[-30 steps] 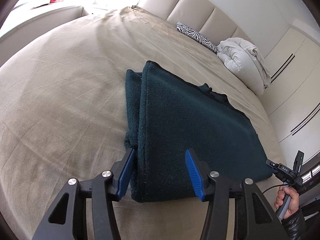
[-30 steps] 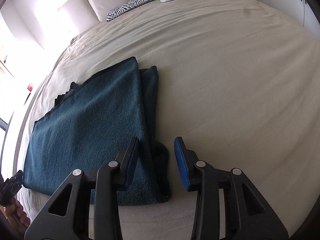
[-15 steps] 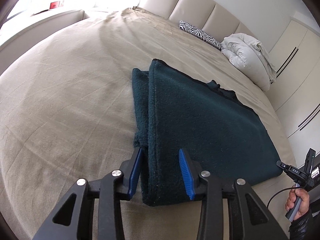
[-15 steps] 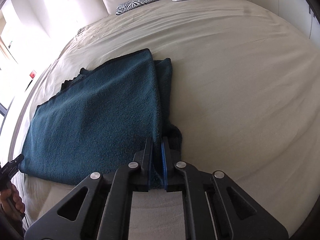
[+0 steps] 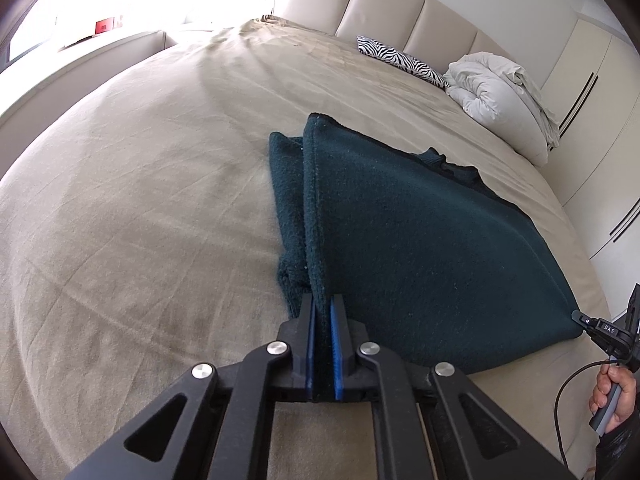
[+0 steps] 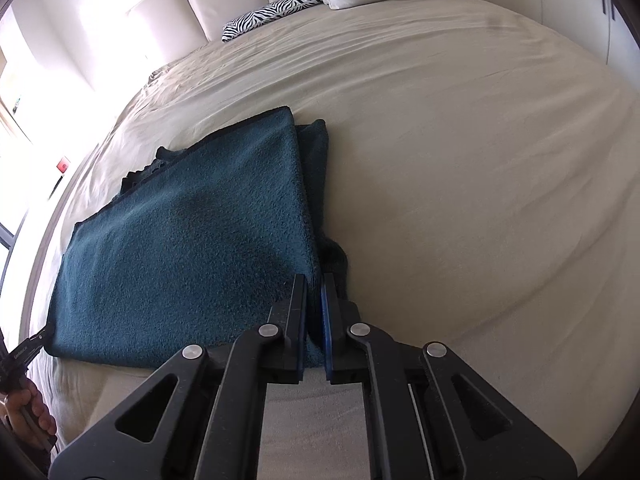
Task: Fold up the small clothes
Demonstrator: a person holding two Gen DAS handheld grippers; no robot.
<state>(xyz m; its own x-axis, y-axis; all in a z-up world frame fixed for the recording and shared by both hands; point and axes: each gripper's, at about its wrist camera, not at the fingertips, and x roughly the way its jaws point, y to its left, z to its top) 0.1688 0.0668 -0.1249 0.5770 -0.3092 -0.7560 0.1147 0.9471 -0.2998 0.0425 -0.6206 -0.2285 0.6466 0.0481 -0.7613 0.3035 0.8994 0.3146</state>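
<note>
- Currently, far left of the left wrist view: a bright window ledge with a small red object (image 5: 103, 25), well apart from the work.
- Beige bed sheet (image 5: 140, 200) spreads wide and creased across the left; nothing lies on it between the ledge and the garment.
- Left gripper (image 5: 321, 320): blue pads pressed together on the near left corner of the dark teal folded garment (image 5: 420, 248), pinching its thick folded edge.
- Garment lies flat on the sheet, a narrower under-layer showing along one long side; a rumpled dark bit sticks out at its far edge.
- Behind it, toward the padded headboard (image 5: 400, 12): a zebra-print pillow (image 5: 400, 60), then a bundled white duvet (image 5: 504, 100), both well apart from the garment.
- Right edge: pale wardrobe doors (image 5: 600, 120).
- Right gripper (image 6: 314, 300), seen in its own view: pads clamped on the garment's other near corner, cloth filling the narrow gap between them.
- To its right, bare sheet only; no obstacle near either gripper.
</note>
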